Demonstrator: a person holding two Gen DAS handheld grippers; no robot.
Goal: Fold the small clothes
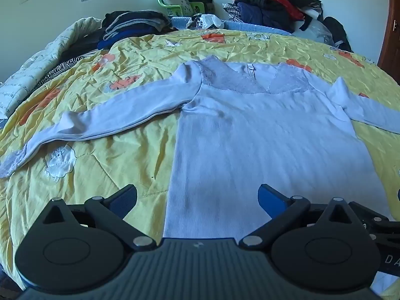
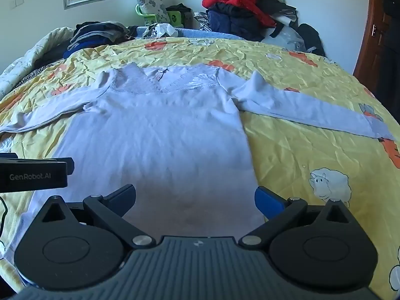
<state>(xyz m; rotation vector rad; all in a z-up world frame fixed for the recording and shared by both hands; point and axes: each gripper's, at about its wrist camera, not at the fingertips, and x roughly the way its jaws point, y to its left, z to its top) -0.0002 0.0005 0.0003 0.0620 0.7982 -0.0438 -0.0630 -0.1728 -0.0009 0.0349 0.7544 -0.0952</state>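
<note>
A pale blue long-sleeved top (image 1: 250, 135) with a lace yoke lies flat on the yellow bedspread (image 1: 120, 160), neck away from me, both sleeves spread out sideways. It also shows in the right wrist view (image 2: 160, 135). My left gripper (image 1: 197, 196) is open and empty, above the top's lower left edge. My right gripper (image 2: 195, 196) is open and empty, above the top's lower right part. The left gripper's body (image 2: 32, 172) shows at the left edge of the right wrist view.
Folded dark clothes (image 1: 135, 23) sit at the bed's far left. A heap of red and dark jackets (image 1: 270, 2) stands at the far right. A white quilt (image 1: 37, 65) lies along the left edge. A wooden door (image 2: 380, 40) is at right.
</note>
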